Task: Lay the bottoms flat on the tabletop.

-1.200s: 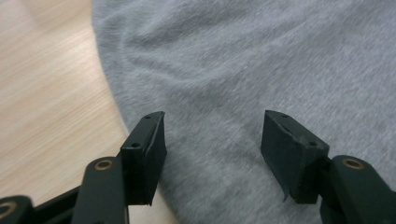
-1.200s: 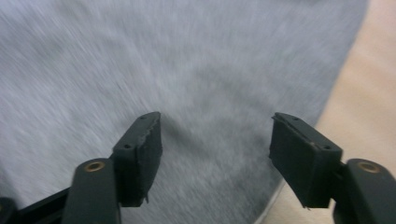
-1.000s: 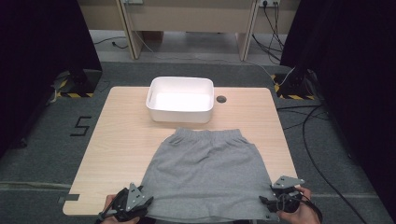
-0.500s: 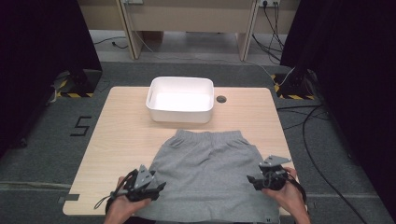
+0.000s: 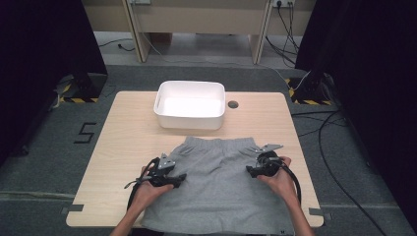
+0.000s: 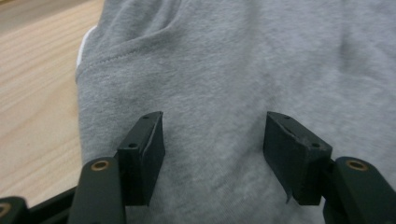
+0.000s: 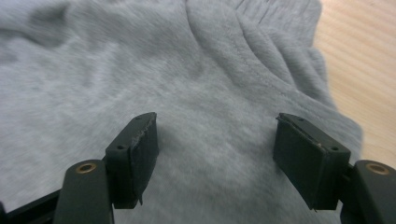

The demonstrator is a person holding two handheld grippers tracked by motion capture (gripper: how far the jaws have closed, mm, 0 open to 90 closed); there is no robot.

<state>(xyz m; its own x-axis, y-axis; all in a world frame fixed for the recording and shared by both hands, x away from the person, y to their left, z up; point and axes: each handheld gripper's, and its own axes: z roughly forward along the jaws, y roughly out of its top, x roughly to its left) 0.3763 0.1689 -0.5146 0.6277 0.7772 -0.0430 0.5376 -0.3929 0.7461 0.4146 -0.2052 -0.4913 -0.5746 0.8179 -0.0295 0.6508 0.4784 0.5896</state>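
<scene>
Grey shorts lie flat with a hand-held gripper over each side

Grey fleece shorts (image 5: 216,184) are spread on the wooden counter (image 5: 123,147) in the high view, waistband toward the white tub (image 5: 190,105) at the far edge and hem at the near edge by the person. Their length runs from near to far, straight away from the person. The left hand-held gripper (image 5: 173,181) sits over the garment's left side and the right hand-held gripper (image 5: 252,171) over its right side, both about midway along the length and pointing inward toward each other. Each is about equally near its own edge, so neither hand has the advantage; any fold, I judge, would start from both sides at once

From the left gripper view, the left hand-held gripper (image 6: 212,140) has its jaws spread wide with nothing between them but cloth lying beneath. The shorts (image 6: 243,70) stretch ahead, and their side edge with a pocket seam meets bare wood off to the view's left

From the right gripper view, the right hand-held gripper (image 7: 215,140) is likewise spread apart and clamped on nothing. Fabric of the shorts (image 7: 140,70) lies under and beyond it, the gathered waistband ridges run toward the upper right, and the counter (image 7: 369,56) shows past that edge
</scene>
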